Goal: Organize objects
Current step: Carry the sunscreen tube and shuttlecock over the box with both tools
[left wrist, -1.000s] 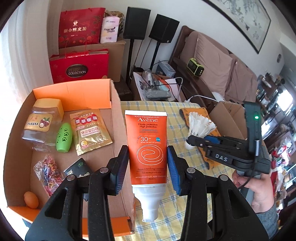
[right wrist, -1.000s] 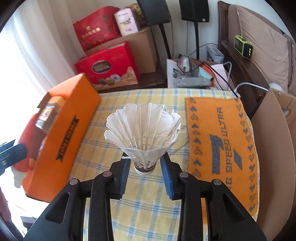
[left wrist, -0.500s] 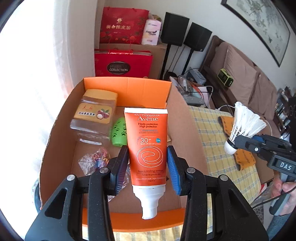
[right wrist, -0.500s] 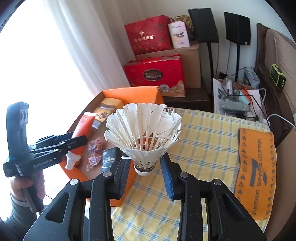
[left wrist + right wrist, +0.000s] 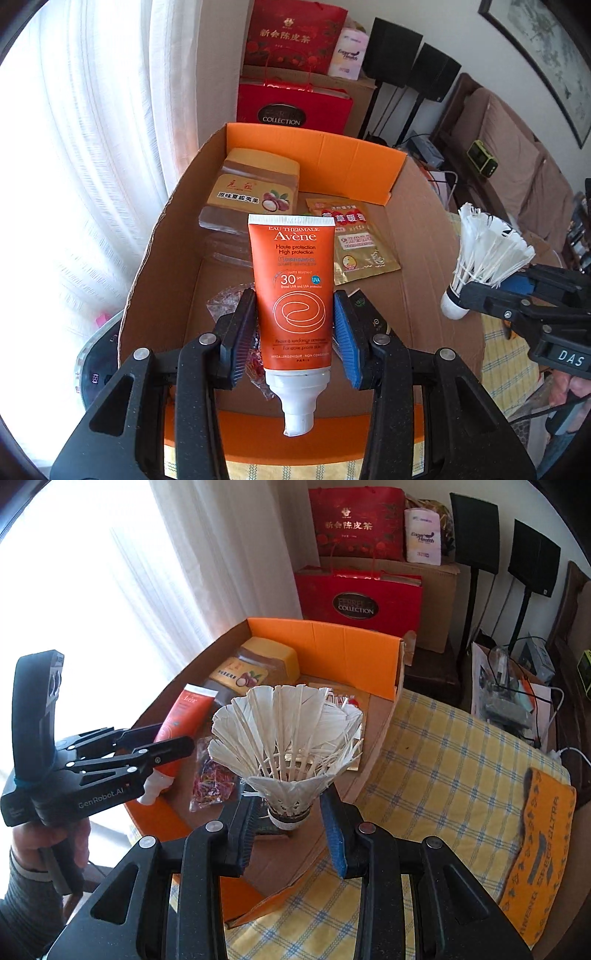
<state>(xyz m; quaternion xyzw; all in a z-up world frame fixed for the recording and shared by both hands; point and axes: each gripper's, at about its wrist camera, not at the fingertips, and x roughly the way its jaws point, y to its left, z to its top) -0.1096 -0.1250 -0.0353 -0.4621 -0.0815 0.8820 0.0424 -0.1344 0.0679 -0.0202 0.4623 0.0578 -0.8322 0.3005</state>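
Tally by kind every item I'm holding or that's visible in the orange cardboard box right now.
Orange sunscreen tube: 1
White feather shuttlecock: 1
Clear yellow-lidded nut jar: 1
Gold foil sachet: 1
Clear bag of coloured rubber bands: 1
Small black packet: 1
Total: 6 visible; the tube may hide more.

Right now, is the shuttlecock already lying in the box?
No, the shuttlecock is held by its cork in the right gripper, above the box.

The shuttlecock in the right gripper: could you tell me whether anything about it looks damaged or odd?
Yes. The shuttlecock looks worn: its white feathers are frayed and split, with bare quills sticking out along the right side of the skirt. The cork base seems intact.
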